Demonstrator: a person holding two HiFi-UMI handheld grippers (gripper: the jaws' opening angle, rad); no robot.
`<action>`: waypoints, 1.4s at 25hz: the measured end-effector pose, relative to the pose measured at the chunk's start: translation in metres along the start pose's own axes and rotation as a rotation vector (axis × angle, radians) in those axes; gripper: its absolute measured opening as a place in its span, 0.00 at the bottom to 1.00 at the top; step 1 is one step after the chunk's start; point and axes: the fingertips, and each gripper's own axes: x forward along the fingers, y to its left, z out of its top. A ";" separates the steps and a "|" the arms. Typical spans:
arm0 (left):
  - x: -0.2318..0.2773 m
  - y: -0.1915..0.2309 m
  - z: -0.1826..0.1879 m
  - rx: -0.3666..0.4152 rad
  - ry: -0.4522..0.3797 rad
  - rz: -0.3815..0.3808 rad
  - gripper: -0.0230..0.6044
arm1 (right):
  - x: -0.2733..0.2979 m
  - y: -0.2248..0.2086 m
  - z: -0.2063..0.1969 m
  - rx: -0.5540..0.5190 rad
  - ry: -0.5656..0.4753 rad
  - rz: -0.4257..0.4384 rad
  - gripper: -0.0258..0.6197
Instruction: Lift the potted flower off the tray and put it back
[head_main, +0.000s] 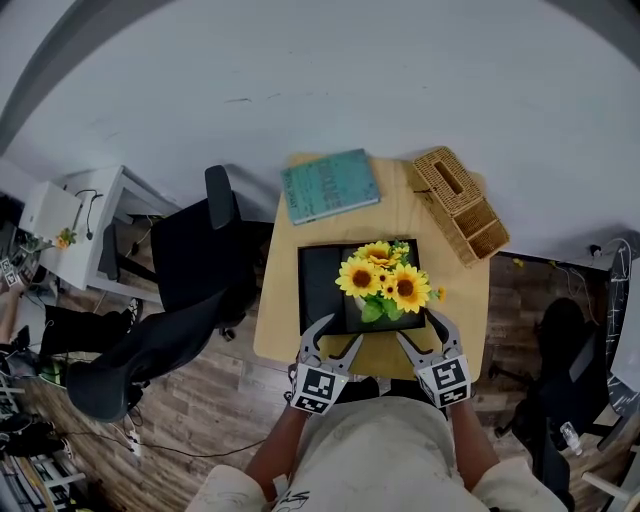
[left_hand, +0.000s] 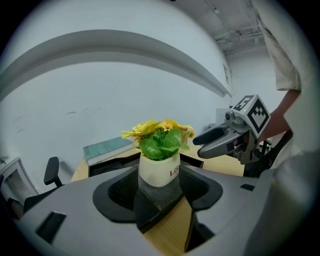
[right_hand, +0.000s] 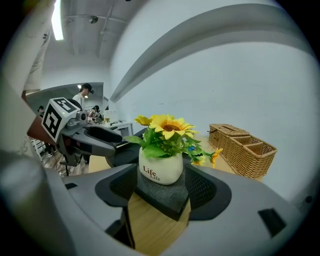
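The pale wooden tabletop (head_main: 465, 300) filled the middle of the head view; a black office chair (head_main: 190, 270) stood off its left edge, over the plank floor; a black tray (head_main: 320, 280) lay at the centre of the tabletop, towards its lower edge; a teal book (head_main: 330, 185) lay flat above the tray, in the upper left of the wood; a wicker basket (head_main: 460, 205) with open compartments sat at the upper right corner, angled; the potted flower (head_main: 385, 280), yellow sunflowers in a white pot, stood upright on the tray, in its right half and close to its lower edge.

The left tongs (head_main: 335, 335) reached in from the bottom of the frame at the tray's lower edge, left of the pot; their own view showed them released, jaws spread wide, with the white pot (left_hand: 159, 170) framed in the gap and neither pad pressing on it; the right tongs (head_main: 418, 330) came in at the tray's lower right corner, likewise released; their view showed the pot (right_hand: 161, 167) between the parted jaws, unpinched, on the dark tray corner.
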 end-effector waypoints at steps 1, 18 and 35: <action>0.004 0.000 -0.001 0.006 0.012 -0.009 0.44 | 0.004 -0.002 0.000 -0.003 0.007 0.009 0.51; 0.067 0.005 -0.011 0.063 0.147 -0.134 0.47 | 0.071 -0.010 -0.009 -0.113 0.137 0.204 0.57; 0.071 0.002 -0.008 0.019 0.118 -0.093 0.44 | 0.073 -0.009 -0.006 -0.100 0.128 0.190 0.57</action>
